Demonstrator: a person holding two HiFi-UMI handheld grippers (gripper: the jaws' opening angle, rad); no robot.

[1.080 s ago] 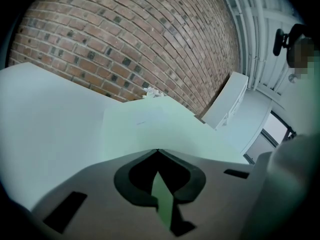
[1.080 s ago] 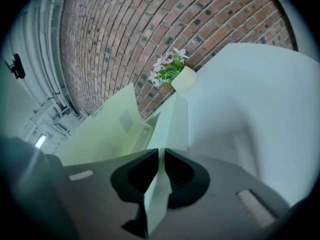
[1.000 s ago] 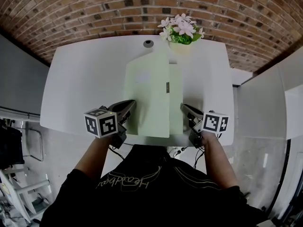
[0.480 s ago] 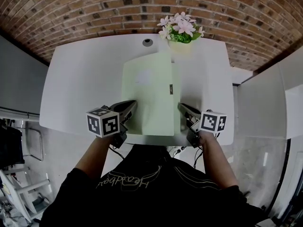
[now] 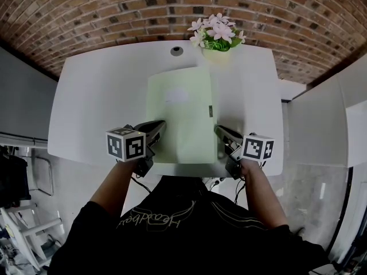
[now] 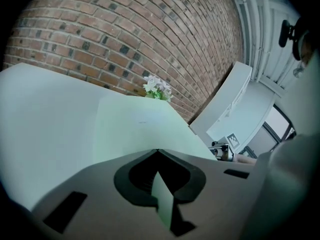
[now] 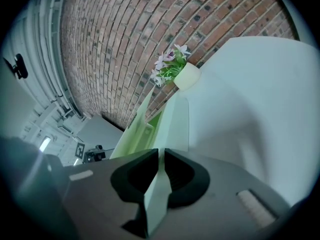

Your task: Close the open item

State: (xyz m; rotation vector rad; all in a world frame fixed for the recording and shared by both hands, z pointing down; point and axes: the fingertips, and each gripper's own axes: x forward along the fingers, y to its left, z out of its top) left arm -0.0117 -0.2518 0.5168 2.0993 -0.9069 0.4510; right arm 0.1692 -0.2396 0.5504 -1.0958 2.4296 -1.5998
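Head view: a pale green paper folder (image 5: 182, 116) lies mid-way across the white table (image 5: 97, 96), its top cover lowered almost flat (a thin strip of the lower sheet shows along the 3 o'clock edge). The left gripper (image 5: 153, 129) pinches the cover's corner at 7 o'clock, jaws pressed onto the sheet. The right gripper (image 5: 222, 134) nips the folder's edge at 5 o'clock. A small pot of pale pink flowers (image 5: 215, 36) stands at 12 o'clock.

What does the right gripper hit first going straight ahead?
The green folder itself; the right gripper is shut on its edge. Beyond, the flower pot sits roughly in line, depth unclear.
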